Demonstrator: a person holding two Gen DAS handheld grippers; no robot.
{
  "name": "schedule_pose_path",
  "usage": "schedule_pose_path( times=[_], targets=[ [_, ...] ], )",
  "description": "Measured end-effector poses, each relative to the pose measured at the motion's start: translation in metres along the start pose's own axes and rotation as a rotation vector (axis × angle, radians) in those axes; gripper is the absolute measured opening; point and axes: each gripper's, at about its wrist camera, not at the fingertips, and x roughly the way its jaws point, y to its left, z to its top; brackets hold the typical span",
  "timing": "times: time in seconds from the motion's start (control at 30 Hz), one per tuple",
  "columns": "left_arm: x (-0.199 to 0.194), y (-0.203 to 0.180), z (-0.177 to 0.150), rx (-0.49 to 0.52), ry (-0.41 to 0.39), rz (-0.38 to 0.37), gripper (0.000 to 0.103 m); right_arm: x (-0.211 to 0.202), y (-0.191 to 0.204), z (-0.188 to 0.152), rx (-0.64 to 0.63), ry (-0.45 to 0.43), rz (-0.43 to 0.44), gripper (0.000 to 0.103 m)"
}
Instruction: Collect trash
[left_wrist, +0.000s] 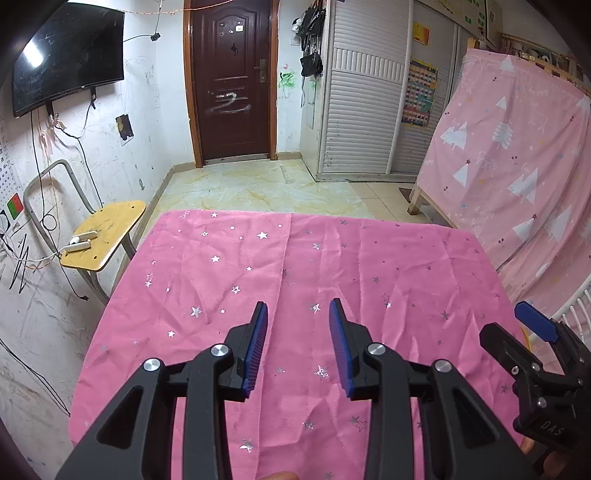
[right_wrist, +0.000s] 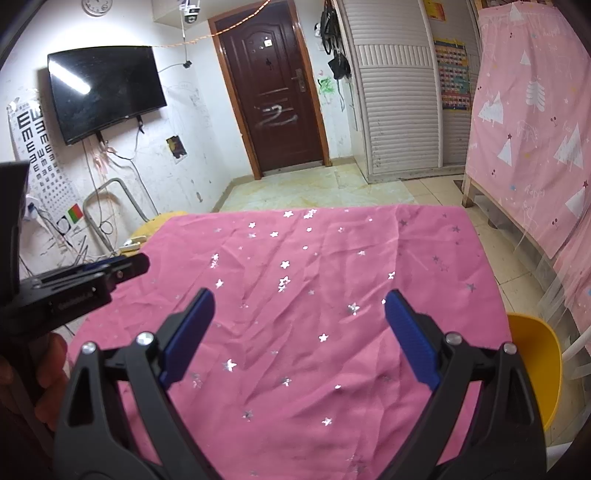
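Both tools spread over a bare bench, no trash in sight.
Your left tool (left_wrist: 298, 308) and right tool (right_wrist: 299, 301) hover above the star-spangled pink cloth (left_wrist: 295, 266); handling can't be judged.

Two wrist cameras above the pink tablecloth (left_wrist: 295, 266)

Each camera looked forward and slightly down from close above the cloth's near edge, facing the brown door (left_wrist: 232, 79) beyond its far edge. The left view sat left of the right one; both shared the cloth, door and television (right_wrist: 105, 90).
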Motion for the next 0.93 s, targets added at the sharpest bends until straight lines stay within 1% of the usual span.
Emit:
schedule_pose_path(
  times=[0.53,0.83,0.87,0.93],
  targets=[
    [0.000,0.003,0.002,0.001,-0.001,0.015,0.027,0.000,0.001,0.001,-0.001,-0.001,0.002,0.090],
    [0.007,0.009,0.003,-0.015,0.017,0.012,0.027,0.006,0.001,0.001,-0.005,0.011,0.005,0.091],
    [0.009,0.010,0.004,-0.015,0.020,0.013,0.027,0.008,0.001,0.002,-0.004,0.013,0.004,0.091],
    [0.013,0.012,0.005,-0.018,0.029,0.012,0.027,0.013,-0.001,0.002,-0.001,0.017,-0.003,0.097]
  ],
)
